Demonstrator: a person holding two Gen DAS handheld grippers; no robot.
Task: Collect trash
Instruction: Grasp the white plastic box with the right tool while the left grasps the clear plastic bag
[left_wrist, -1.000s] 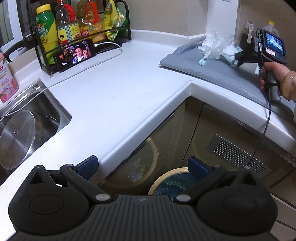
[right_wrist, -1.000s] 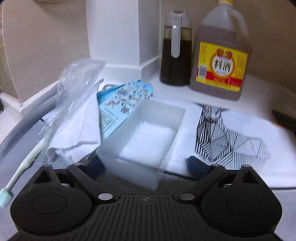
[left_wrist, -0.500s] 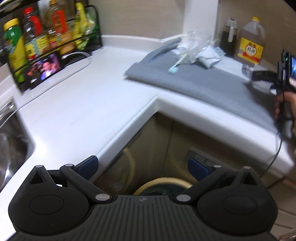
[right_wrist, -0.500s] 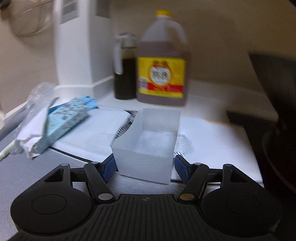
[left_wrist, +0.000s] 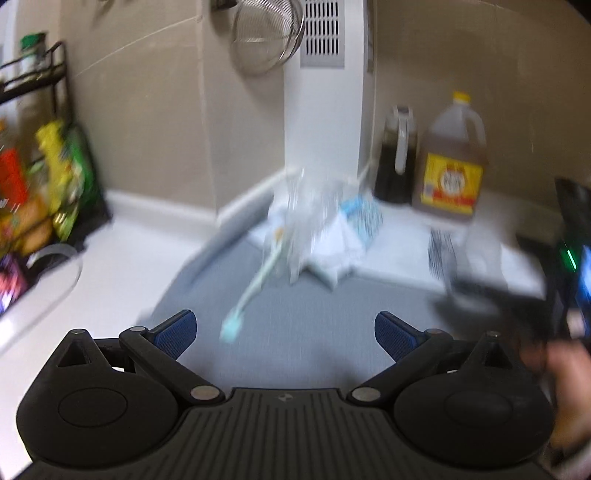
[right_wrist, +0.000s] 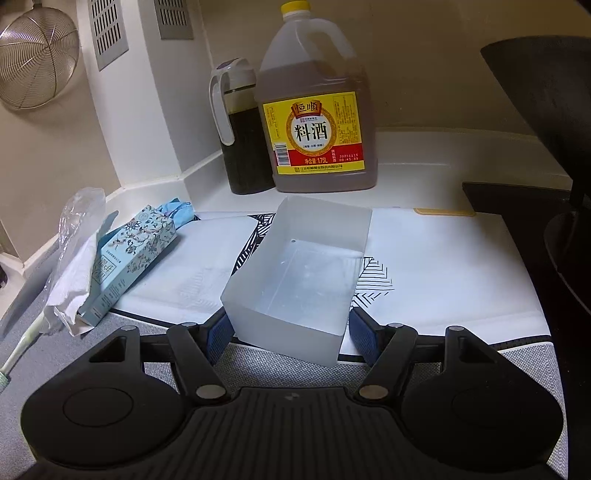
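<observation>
Right gripper (right_wrist: 288, 332): blue pads pressed to both sides of a translucent plastic box (right_wrist: 295, 277), gripping it.
Left gripper (left_wrist: 284, 328): jaws spread wide, nothing between.
Ahead of it: toothbrush (left_wrist: 251, 291), then crumpled wrappers (left_wrist: 314, 229). Cooking-wine jug (right_wrist: 317, 110) farthest.

Translucent white plastic box (right_wrist: 295, 284): open-topped, empty, rectangular, sat upright between right gripper's blue fingers (right_wrist: 218, 334), over patterned white sheet. Blue floral carton (right_wrist: 129, 258): lay tilted on crumpled white tissue (right_wrist: 74, 280). Clear plastic wrapper (right_wrist: 79, 214): crumpled, behind tissue. Pale green toothbrush (left_wrist: 251, 291): lay on grey mat, head toward camera.
</observation>
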